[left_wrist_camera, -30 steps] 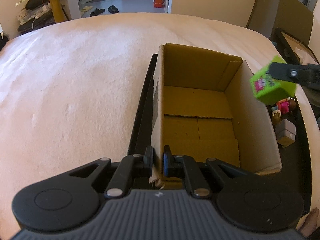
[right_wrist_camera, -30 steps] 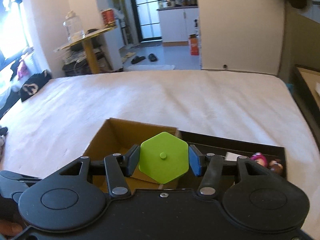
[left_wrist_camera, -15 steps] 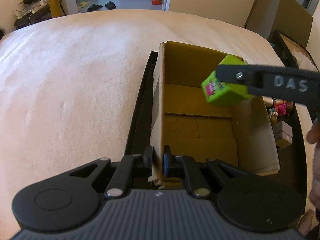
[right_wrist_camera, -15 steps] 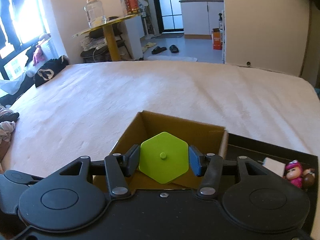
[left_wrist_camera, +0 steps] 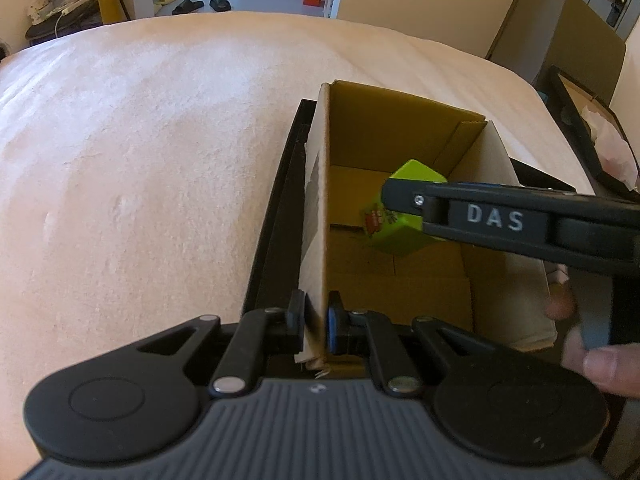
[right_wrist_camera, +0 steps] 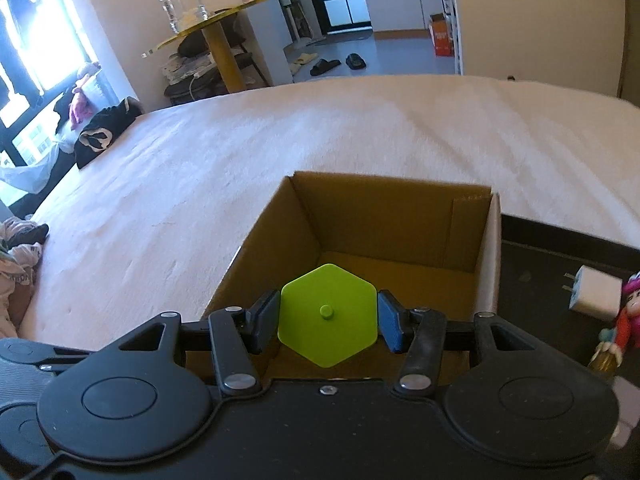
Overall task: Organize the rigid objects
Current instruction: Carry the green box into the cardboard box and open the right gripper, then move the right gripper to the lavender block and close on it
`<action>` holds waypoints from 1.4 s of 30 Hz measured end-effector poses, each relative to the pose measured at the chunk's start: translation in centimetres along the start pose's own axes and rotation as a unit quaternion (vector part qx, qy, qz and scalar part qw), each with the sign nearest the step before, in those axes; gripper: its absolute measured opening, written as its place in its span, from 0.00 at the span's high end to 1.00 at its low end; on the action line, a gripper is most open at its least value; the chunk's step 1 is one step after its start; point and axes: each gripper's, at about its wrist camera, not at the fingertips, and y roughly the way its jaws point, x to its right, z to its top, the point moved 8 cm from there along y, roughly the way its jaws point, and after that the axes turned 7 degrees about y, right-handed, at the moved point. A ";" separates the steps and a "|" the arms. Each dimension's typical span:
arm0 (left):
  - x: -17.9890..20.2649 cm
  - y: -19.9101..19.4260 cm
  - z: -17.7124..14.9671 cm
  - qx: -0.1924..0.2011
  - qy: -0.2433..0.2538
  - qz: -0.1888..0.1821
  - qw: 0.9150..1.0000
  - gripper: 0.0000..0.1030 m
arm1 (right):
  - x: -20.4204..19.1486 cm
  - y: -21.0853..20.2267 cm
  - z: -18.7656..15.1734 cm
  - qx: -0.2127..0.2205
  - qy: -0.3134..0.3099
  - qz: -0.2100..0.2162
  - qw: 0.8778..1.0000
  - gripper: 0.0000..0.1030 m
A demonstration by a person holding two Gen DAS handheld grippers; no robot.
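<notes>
Jaws first: the left gripper (left_wrist_camera: 316, 322) is clamped tight on the near corner of the cardboard box (left_wrist_camera: 404, 292), one pad outside the wall, one inside, pinching the cardboard between them. Over on the right gripper (right_wrist_camera: 328, 322), the jaws are squeezed against both sides of a lime-green hexagonal block (right_wrist_camera: 328, 316), pads flat on its two opposite faces, no gap showing.

From the left wrist view, that green block (left_wrist_camera: 400, 216) hangs inside the box's open mouth, above the bare cardboard floor, roughly at the centre of the opening; a red-and-white sticker shows on its side face. The right gripper's arm reaches in from three o'clock, lettered "DAS", and a hand (left_wrist_camera: 600, 356) shows at four o'clock behind it.

The box stands upright, open at the top, with nothing lying on its floor. It sits in a black tray (left_wrist_camera: 272, 232) on the bed (left_wrist_camera: 140, 160), hugging the tray's nine o'clock edge.

In the right wrist view, at three o'clock of the box, a white plug adapter (right_wrist_camera: 592, 292) lies on the tray, and just beside it a small doll with pink hair (right_wrist_camera: 624, 320) at the frame's edge.
</notes>
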 end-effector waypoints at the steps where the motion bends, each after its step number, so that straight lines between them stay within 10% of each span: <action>1: -0.1 0.0 0.0 0.000 0.000 0.000 1.000 0.90 | 0.0 0.1 0.0 0.001 0.004 0.002 1.000 0.50; 25: 0.1 0.6 0.2 -0.034 -0.004 0.009 0.999 0.86 | 2.9 -6.0 0.8 0.029 0.053 -0.011 0.998 0.48; 30: 0.3 0.3 0.0 -0.035 0.002 0.025 0.999 0.58 | 5.7 -7.8 -0.1 0.042 0.073 -0.043 0.996 0.47; 42: 0.4 -0.5 0.6 -0.026 -0.005 0.062 0.998 0.35 | 12.5 -9.0 -3.7 0.058 0.156 -0.115 0.979 0.36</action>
